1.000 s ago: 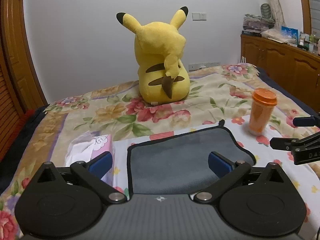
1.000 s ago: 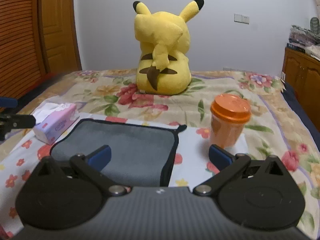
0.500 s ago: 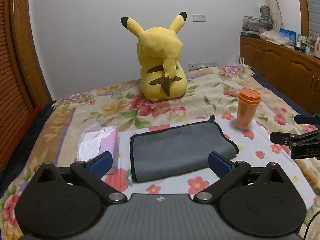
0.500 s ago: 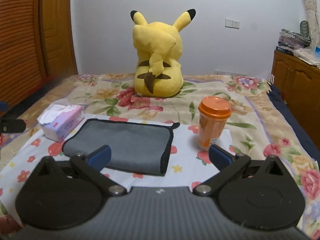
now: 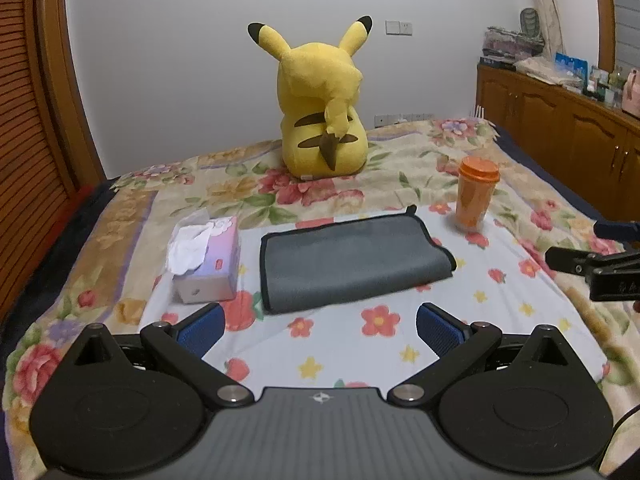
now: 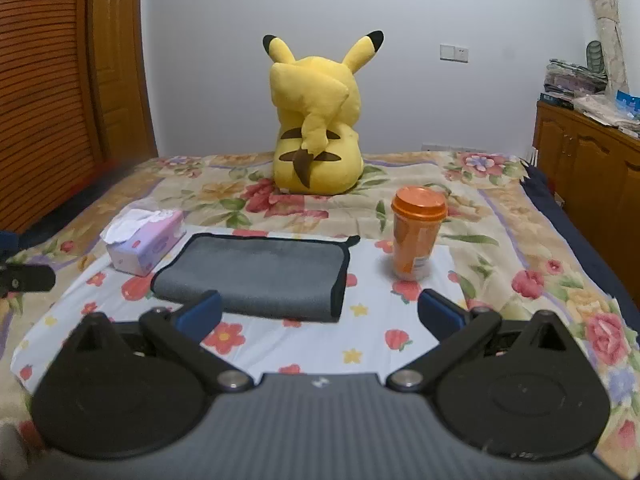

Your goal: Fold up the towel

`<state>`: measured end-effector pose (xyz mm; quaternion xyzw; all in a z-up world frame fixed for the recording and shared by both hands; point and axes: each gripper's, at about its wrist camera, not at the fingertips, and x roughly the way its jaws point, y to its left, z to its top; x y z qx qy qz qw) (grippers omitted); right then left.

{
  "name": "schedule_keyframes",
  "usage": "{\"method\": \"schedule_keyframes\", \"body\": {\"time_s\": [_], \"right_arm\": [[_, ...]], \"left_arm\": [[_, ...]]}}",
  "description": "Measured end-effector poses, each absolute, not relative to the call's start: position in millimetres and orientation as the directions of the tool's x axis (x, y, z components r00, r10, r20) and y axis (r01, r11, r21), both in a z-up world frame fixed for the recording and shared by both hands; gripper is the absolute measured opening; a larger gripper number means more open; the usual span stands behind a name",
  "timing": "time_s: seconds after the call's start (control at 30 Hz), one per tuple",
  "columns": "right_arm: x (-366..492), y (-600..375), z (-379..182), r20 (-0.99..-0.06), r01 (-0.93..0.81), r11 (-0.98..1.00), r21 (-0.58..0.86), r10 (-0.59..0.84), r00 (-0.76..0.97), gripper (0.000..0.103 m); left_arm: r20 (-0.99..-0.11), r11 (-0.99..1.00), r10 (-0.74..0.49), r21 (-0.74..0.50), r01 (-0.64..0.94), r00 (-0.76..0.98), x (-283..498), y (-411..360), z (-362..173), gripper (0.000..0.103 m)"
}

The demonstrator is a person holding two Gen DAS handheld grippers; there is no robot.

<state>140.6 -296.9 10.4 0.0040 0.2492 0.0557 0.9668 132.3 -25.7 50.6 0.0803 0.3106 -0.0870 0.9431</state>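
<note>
A grey towel [image 5: 352, 262] with a black hem lies folded flat on the floral bed sheet; it also shows in the right wrist view [image 6: 256, 274]. My left gripper [image 5: 318, 330] is open and empty, held back from the towel's near edge. My right gripper [image 6: 318, 312] is open and empty, also short of the towel. The right gripper's fingers [image 5: 600, 264] show at the right edge of the left wrist view. The left gripper's finger [image 6: 24, 278] shows at the left edge of the right wrist view.
A tissue box [image 5: 206, 262] stands left of the towel. An orange lidded cup [image 5: 476, 198] stands to its right. A yellow plush toy [image 5: 320, 112] sits at the back of the bed. Wooden cabinets [image 5: 560, 132] line the right wall, a wooden door [image 6: 60, 88] the left.
Both grippers have pulled back from the towel and risen, so the whole folded towel now lies in front of them. The towel has not moved.
</note>
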Motion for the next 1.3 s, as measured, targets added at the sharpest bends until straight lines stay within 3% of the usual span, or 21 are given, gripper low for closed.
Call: {"method": "schedule_keyframes", "body": {"time_s": [0.67, 1.3], "right_arm": [[62.5, -282.6, 42.0, -0.429, -0.125, 0.992, 0.031, 0.126, 0.895, 0.103], [26.1, -262.5, -3.1, -0.472, -0.122, 0.992, 0.028, 0.121, 0.873, 0.103]], "left_arm": [[-0.568, 0.981, -0.097, 0.085, 0.175, 0.817, 55.7, -12.8, 77.8, 0.103], [-0.631, 0.985, -0.109, 0.037, 0.170, 0.768, 17.5, -16.4, 10.0, 0.103]]}}
